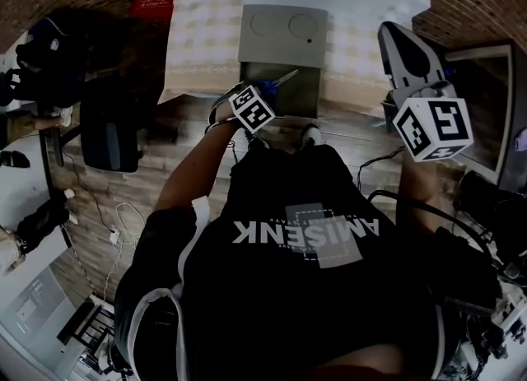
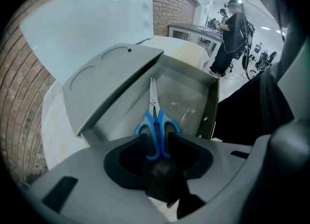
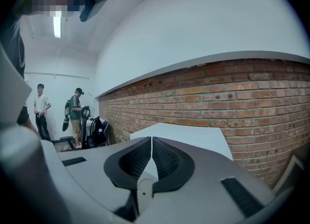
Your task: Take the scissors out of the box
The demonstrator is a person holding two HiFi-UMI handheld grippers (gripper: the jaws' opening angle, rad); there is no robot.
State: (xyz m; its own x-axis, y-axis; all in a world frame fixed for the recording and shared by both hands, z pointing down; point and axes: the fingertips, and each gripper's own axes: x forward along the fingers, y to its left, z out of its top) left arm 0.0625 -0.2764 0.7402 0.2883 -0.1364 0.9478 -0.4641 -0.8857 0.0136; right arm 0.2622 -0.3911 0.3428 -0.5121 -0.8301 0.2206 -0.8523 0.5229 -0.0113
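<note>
Left tool [image 2: 157, 141] has its jaws apart either side of the blue handles of the scissors [image 2: 155, 116] inside the open box [image 2: 213, 104]; I judge them light, stiff and slick-bladed, best pinched at those loops.

Person's in a black tee [image 1: 313, 305] with white lettering, a grey patch and white sleeve trim. The left gripper [image 2: 157, 141] and right gripper [image 3: 151, 146] are pale grey shells with black pads [image 3: 133, 160]. Each carries a white cube [image 1: 251, 109] with black square markers.
</note>
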